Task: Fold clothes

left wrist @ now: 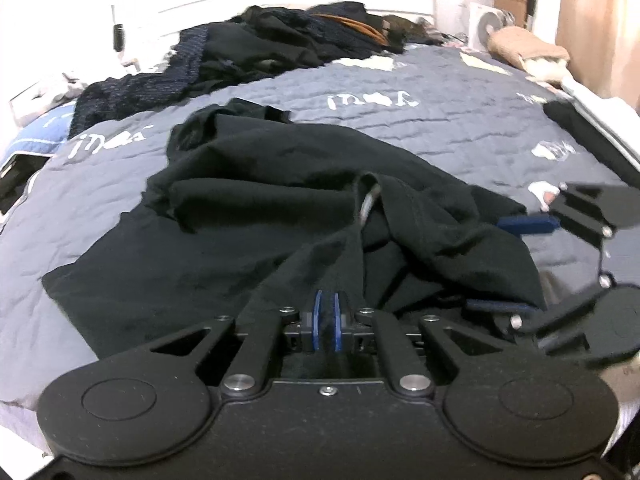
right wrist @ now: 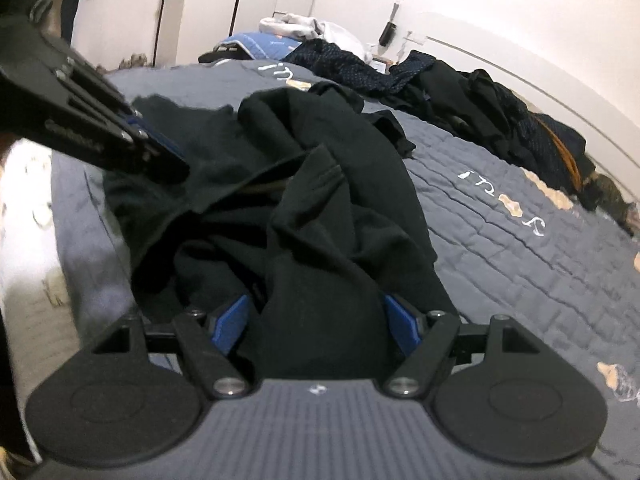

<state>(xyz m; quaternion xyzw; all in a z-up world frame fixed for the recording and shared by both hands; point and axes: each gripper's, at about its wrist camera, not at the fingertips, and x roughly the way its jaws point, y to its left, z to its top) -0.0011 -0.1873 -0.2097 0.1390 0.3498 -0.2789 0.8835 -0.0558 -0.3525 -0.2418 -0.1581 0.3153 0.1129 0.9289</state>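
A black garment [left wrist: 248, 208] lies crumpled on the grey quilted bedspread [left wrist: 440, 120]. My left gripper [left wrist: 328, 308] is shut on a taut strip of its fabric, which rises from the pads to a raised fold. In the right wrist view the left gripper [right wrist: 168, 152] enters from the upper left, clamped on the garment's edge. My right gripper [right wrist: 316, 320] stands open with a thick bunch of the black garment [right wrist: 320, 240] between its blue pads [right wrist: 230, 324]; a gap shows beside the left pad. In the left wrist view the right gripper [left wrist: 514, 266] sits at the garment's right side.
A heap of dark clothes [left wrist: 304, 40] [right wrist: 480, 112] lies along the far side of the bed by the white wall. A beige bundle [left wrist: 528, 52] rests at the far right corner. A blue pillow [right wrist: 256, 44] and white cloth [right wrist: 312, 28] sit at the far end.
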